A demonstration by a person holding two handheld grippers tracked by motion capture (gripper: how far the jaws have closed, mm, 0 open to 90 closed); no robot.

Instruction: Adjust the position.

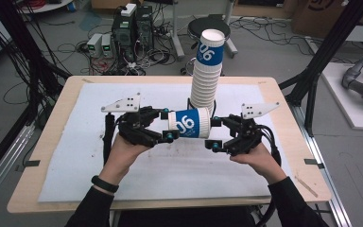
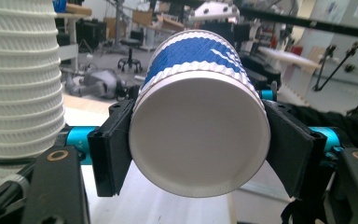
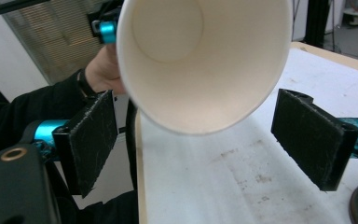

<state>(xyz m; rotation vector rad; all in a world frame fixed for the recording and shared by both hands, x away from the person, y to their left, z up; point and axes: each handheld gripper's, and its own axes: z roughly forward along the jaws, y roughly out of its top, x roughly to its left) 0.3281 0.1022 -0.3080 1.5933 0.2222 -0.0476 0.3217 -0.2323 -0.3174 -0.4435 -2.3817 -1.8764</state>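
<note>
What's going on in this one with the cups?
A person is working at a table with a claw in each hand. The left claw is shut on a single blue-and-white paper cup, gripping it near its base and holding it sideways above the white mat. The right claw is open, its pads either side of the cup's mouth and not touching it. A tall stack of cups stands upright behind them on the mat.
</note>
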